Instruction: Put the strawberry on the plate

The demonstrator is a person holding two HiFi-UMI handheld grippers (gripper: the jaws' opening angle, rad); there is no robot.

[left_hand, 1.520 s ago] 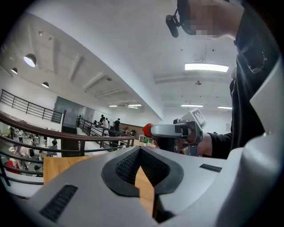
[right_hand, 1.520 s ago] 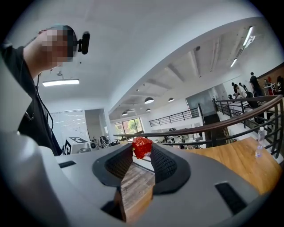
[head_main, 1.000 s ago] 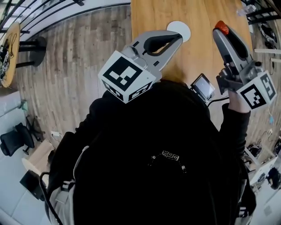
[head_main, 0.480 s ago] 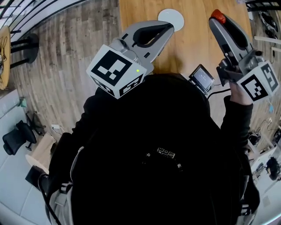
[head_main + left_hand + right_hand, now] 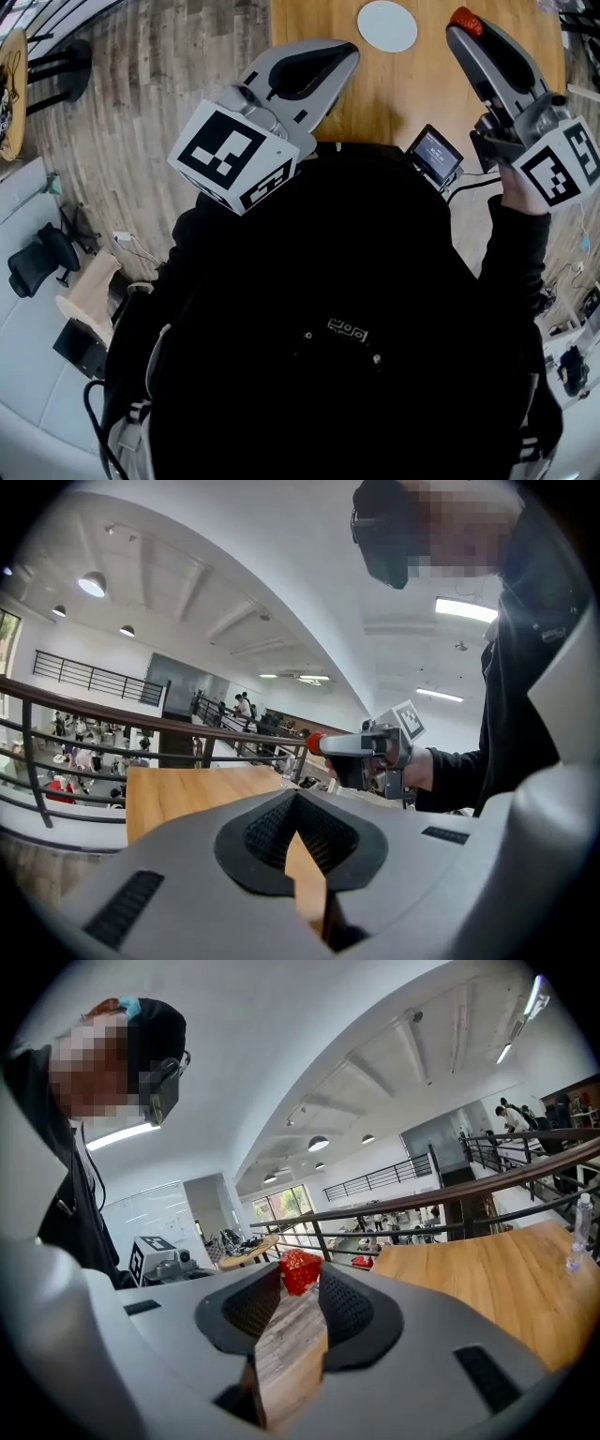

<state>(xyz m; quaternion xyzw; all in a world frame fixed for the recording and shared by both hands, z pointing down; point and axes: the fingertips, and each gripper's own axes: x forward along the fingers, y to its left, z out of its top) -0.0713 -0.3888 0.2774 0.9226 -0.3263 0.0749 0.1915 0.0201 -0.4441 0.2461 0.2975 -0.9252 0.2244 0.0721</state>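
So the right gripper [image 5: 299, 1286] has its jaws clamped on the small red strawberry [image 5: 300, 1269], pinched right at the tips. It's held up in the air, off to the right of the round white plate [image 5: 387, 25] and not touching it. The plate just sits flat on the light wooden tabletop [image 5: 394, 94]. The left gripper [image 5: 296, 797] hangs over the near edge of the tabletop, jaws closed together with nothing between them.
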